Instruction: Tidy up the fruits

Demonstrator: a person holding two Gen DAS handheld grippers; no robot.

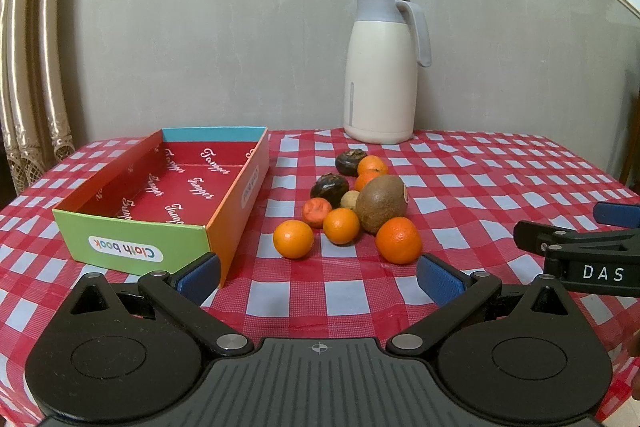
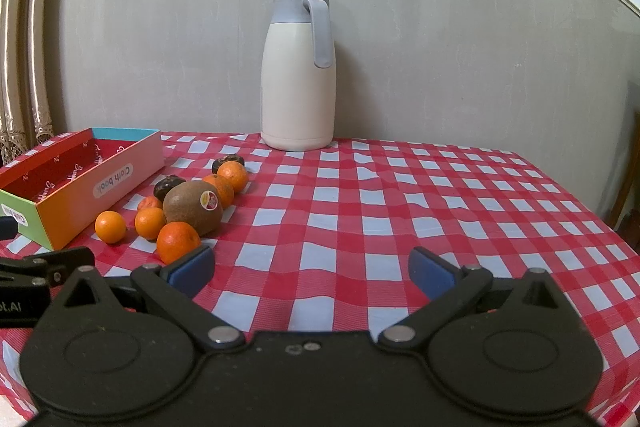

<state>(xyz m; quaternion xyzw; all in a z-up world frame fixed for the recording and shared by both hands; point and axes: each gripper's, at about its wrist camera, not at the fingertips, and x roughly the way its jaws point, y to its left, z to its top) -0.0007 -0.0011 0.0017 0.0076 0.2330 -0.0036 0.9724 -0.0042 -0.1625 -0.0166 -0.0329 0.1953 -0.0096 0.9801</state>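
left claw (image 1: 319, 277) spread | right claw (image 2: 311, 269) spread | box (image 1: 132, 239) reads "Cloth book"

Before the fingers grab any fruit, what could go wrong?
1. The fruits lie bunched and touching; lifting one, like the front orange, may send its neighbours rolling across the tablecloth.
2. The cardboard box looks light; a bump could slide it.
3. The left gripper and right gripper, both open, sit close and might collide.
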